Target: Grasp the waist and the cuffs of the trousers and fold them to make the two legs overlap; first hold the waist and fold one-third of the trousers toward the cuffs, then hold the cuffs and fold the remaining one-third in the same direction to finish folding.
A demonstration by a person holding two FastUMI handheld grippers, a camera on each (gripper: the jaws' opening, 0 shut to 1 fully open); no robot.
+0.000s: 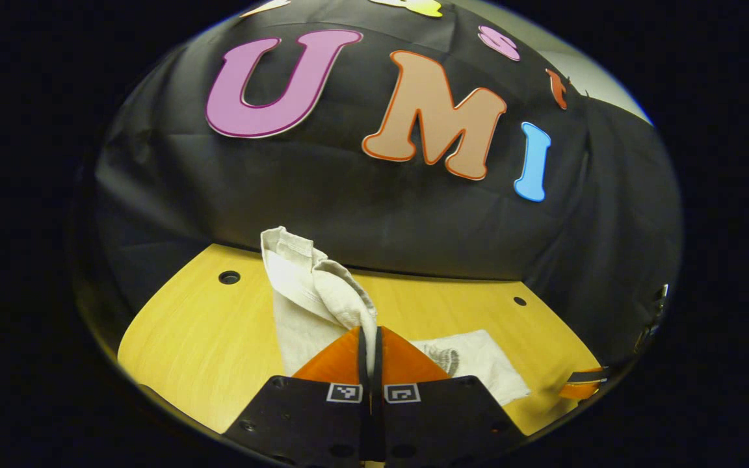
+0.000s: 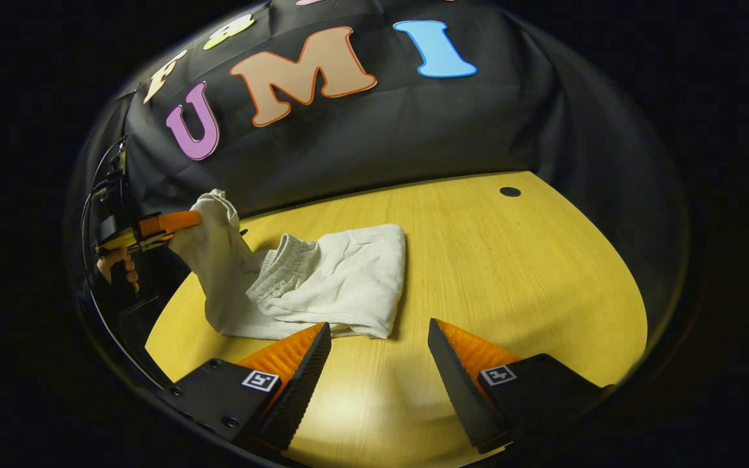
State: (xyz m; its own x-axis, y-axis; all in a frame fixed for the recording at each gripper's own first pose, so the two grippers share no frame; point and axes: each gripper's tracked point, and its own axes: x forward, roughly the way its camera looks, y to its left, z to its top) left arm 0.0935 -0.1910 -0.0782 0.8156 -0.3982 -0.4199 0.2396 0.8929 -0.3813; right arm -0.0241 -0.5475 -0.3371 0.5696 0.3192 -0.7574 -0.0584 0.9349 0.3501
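Off-white trousers lie on the yellow table, the elastic waist folded onto the middle. In the right gripper view my left gripper holds the cuff end raised above the table's left side, a hand behind it. In the left gripper view the left gripper is shut on that cloth, which stands up from between its fingers. My right gripper is open just in front of the folded pile's near edge, with nothing between its fingers.
Small round holes mark the tabletop near the back. The black cloth wall closes the far edge. Bare wood stretches to the right of the trousers. The folded part lies right of the left gripper.
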